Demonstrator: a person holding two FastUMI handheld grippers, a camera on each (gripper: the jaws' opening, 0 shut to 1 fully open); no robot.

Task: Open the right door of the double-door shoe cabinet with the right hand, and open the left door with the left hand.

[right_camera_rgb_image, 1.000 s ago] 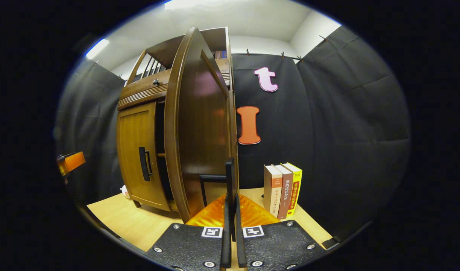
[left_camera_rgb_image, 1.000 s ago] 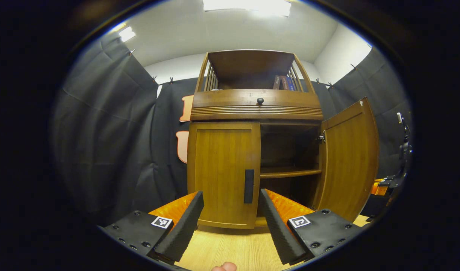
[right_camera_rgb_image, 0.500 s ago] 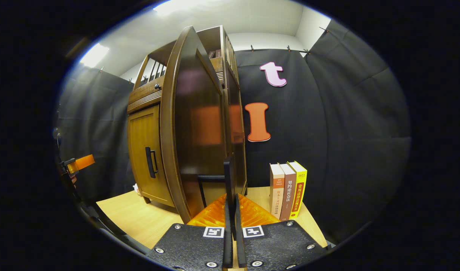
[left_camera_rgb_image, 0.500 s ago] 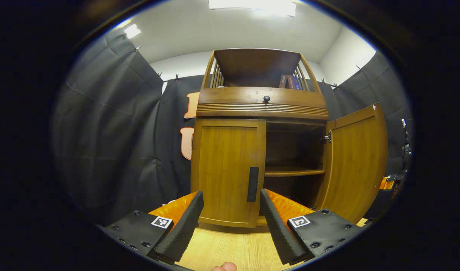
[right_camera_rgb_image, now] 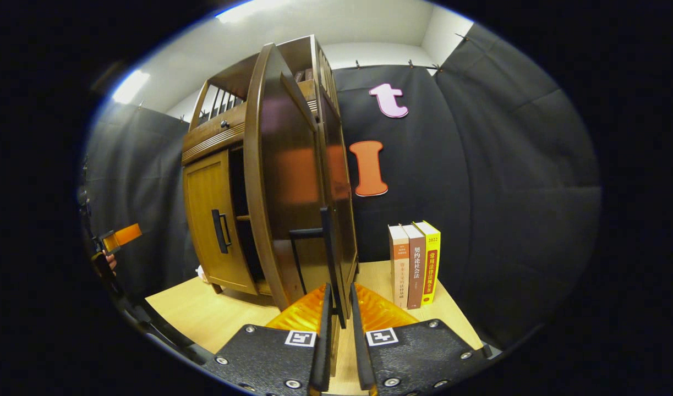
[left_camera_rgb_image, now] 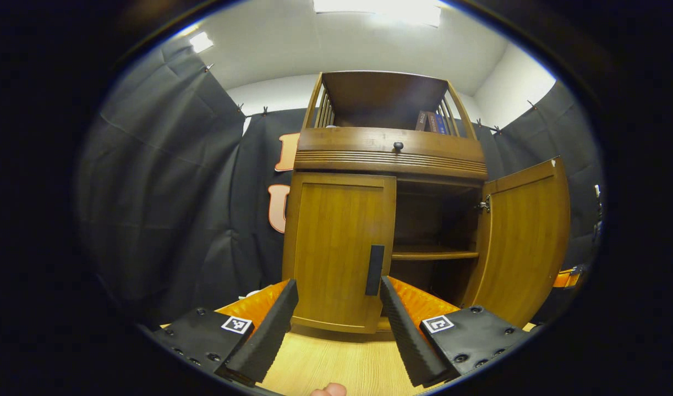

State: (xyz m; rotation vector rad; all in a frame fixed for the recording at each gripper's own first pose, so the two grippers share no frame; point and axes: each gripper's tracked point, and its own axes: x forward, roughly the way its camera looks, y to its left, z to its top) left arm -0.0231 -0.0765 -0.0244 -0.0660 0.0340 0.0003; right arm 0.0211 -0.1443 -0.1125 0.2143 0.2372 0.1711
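Shoe cabinet (left_camera_rgb_image: 388,159) w/ 2 doors: right door (left_camera_rgb_image: 526,242) swung open, left door (left_camera_rgb_image: 339,250) closed; left gripper (left_camera_rgb_image: 336,319) jaws wide apart facing its handle (left_camera_rgb_image: 375,263), right gripper (right_camera_rgb_image: 337,313) jaws slightly parted astride right door's handle (right_camera_rgb_image: 326,242), 3 books (right_camera_rgb_image: 415,264) beside.

Probably a recording booth: black cloth walls (right_camera_rgb_image: 479,165), wooden shoe cabinet (left_camera_rgb_image: 388,159) on a tabletop (left_camera_rgb_image: 336,363).

Bare tabletop (left_camera_rgb_image: 336,363) lies between the left gripper (left_camera_rgb_image: 336,330) and the shut left door (left_camera_rgb_image: 339,250).
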